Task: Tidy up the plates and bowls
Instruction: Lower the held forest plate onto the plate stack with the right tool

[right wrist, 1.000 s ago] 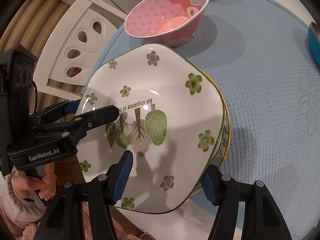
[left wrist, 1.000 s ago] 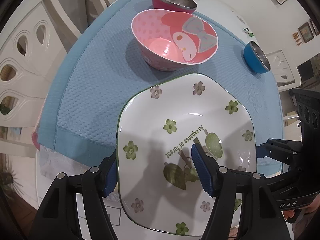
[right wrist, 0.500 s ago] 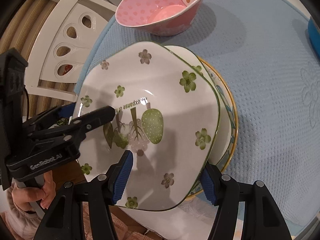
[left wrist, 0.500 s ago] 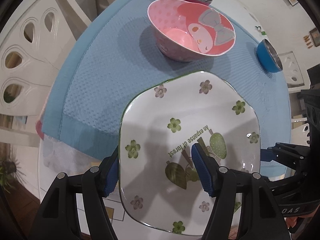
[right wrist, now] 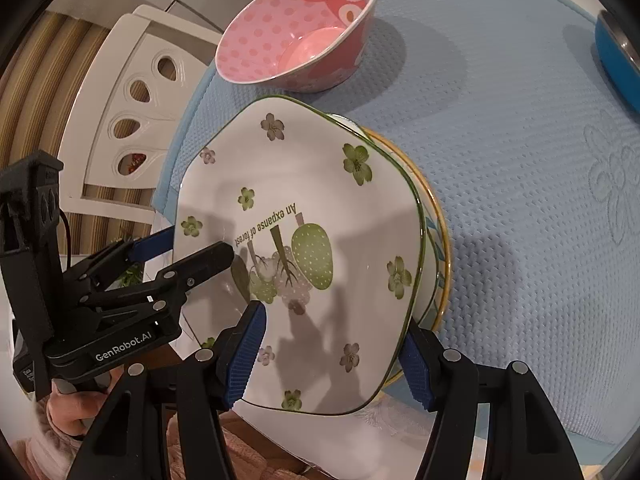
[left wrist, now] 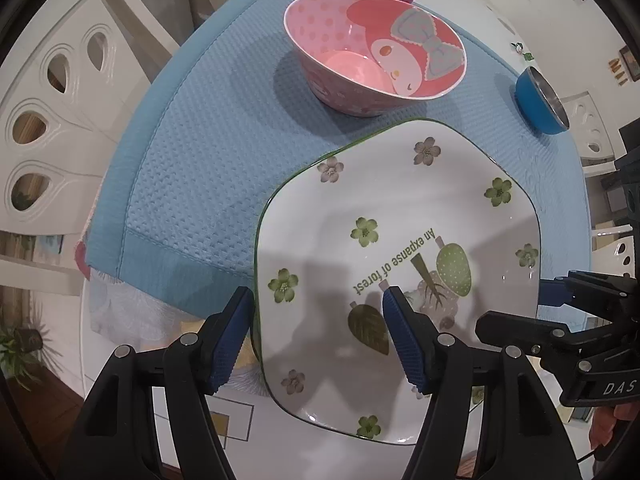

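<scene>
Both grippers, left (left wrist: 316,334) and right (right wrist: 332,354), clamp opposite edges of the floral plate (left wrist: 400,240) at frame centre.

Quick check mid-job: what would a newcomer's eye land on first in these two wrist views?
The white flowered plate fills both views, with the left gripper and right gripper each straddling an opposite edge. It sits above a yellow-rimmed plate on the blue mat. Just beyond stands the pink cartoon bowl.
</scene>
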A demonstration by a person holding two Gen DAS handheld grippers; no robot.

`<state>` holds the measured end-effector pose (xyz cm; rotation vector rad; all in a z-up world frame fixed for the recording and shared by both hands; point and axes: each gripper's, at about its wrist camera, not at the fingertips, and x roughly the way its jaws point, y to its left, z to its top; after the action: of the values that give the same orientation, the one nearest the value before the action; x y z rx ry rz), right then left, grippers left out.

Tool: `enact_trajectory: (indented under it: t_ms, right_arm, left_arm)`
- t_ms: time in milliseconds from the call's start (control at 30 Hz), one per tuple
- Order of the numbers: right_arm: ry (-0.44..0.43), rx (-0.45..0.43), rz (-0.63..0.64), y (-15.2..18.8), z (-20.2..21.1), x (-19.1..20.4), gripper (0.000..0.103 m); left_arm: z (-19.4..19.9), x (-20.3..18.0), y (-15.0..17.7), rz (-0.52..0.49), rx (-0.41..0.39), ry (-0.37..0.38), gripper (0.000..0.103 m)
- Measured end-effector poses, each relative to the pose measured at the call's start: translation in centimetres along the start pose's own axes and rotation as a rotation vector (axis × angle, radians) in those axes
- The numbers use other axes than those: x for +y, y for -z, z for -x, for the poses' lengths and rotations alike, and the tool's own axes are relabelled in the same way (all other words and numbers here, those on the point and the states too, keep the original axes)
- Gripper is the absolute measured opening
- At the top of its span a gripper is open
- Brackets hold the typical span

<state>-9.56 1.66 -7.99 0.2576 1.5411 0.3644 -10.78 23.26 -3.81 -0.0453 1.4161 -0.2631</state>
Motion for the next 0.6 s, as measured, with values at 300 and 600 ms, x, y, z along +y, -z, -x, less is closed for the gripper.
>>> enact_trajectory:
  t_ms: [300,600]
  right_arm:
    - [-0.005,0.000,-0.012,0.12,0.30,-0.23,0.062]
    - [-0.016,-0.005,-0.031,0.35,0.78,-0.77,0.062]
  left_arm:
    - [-0.19,-0.48,-0.34,-0.007,0.001,-0.007,0.064]
    - [-0.04,0.19,-0.38,-0.004,0.001,-0.001,0.064]
